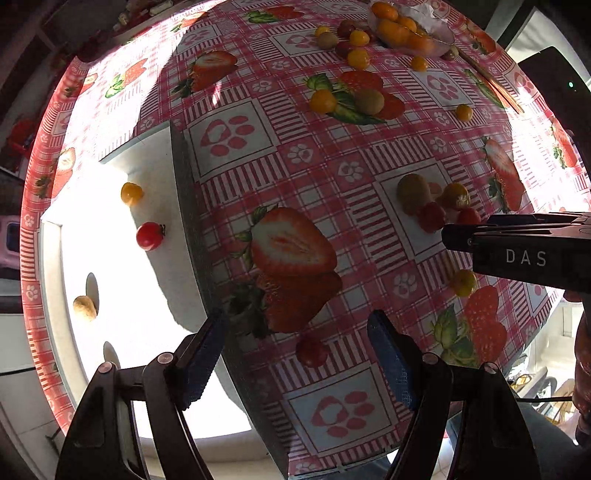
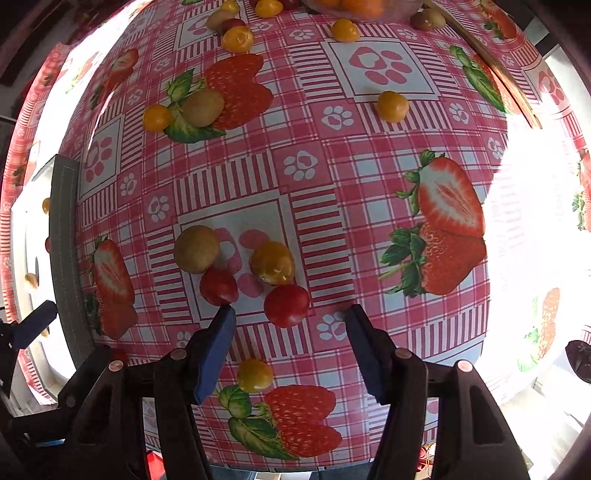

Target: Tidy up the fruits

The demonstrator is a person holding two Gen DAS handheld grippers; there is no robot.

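Note:
In the right wrist view my right gripper (image 2: 290,316) stands open over a cluster of fruit on the strawberry-print tablecloth. A red cherry tomato (image 2: 286,305) lies between its fingertips, untouched by the pads. A second red tomato (image 2: 218,286) sits at the left fingertip, with a brown kiwi (image 2: 197,249) and an orange fruit (image 2: 272,263) just beyond. In the left wrist view my left gripper (image 1: 297,330) is open above another red tomato (image 1: 311,351), beside the white tray's grey wall (image 1: 188,206). The tray holds an orange fruit (image 1: 132,193), a red tomato (image 1: 149,236) and a kiwi (image 1: 85,308).
A clear bowl (image 1: 441,35) of orange fruit stands at the far side, with several loose fruits around it. More fruit lies mid-table: a kiwi (image 2: 202,107) and orange ones (image 2: 392,106). A yellow fruit (image 2: 255,374) lies under my right gripper. The table edge is close at the bottom.

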